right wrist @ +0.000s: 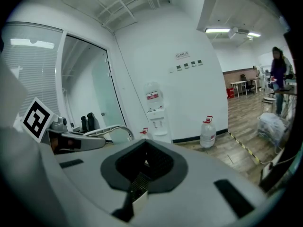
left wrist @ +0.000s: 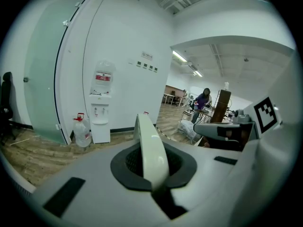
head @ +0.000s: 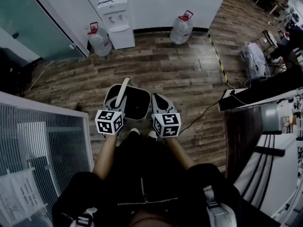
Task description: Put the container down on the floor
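Your left claw [head: 118,102] is clamped on the white handle [left wrist: 150,150] of the container [head: 135,109]. Your right claw [head: 158,103], at its 3 o'clock, is closed on the rim [right wrist: 138,198].

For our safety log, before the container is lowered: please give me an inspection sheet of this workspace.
Surface: wood-plank floor with a hazard tape strip.
Job's things: container, handle raised; floor contact cannot be told.
Clutter: two water jugs; wrapped bundle.
Grippers: left gripper shut on handle; right gripper shut on a pale edge, seemingly the container's rim.
Cables: black cable on floor beside container.
Surroundings: water dispenser, glass partition.
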### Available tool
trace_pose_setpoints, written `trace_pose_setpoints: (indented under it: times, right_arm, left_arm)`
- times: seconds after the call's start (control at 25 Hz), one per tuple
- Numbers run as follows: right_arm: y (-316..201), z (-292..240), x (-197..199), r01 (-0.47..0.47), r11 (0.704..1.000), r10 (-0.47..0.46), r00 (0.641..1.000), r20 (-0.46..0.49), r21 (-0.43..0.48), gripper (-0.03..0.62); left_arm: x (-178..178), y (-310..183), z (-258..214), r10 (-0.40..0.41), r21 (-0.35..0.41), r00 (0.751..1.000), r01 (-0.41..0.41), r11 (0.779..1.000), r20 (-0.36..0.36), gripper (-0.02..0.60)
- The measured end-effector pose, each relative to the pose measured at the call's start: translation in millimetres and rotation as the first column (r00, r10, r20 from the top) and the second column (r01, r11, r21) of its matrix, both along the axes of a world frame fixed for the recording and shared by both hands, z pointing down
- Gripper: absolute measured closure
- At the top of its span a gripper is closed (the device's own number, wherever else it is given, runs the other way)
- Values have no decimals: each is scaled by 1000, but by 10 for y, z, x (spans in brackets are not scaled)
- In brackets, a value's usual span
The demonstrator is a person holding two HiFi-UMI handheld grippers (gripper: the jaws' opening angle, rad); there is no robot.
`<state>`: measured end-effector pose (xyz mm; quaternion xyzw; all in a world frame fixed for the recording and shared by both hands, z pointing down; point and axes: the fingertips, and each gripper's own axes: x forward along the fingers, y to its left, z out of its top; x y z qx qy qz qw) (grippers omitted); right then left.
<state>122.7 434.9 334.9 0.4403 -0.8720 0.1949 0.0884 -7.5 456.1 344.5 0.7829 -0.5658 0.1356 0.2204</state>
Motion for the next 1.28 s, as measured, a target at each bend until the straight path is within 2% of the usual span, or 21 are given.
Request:
trace_pose_setpoints:
  times: [0.28, 0.72, 1.28]
  right_arm:
    - [-328, 46, 145, -13, 1000, 13, 1000, -7, -15, 583]
    - [-1011, 76, 79, -49, 998, 47, 998, -43, -29, 583]
    - [-1999, 16, -541, -80, 997, 79, 995, -56, -19, 583]
  left_arm:
    - [148, -433, -32, 14, 9, 1000, -14, 1000, -2, 568]
    - [131, -1155, 45, 61, 1, 998, -61, 998, -1, 569]
    - [-335, -2143, 59, 138, 3, 990, -138, 990, 34, 569]
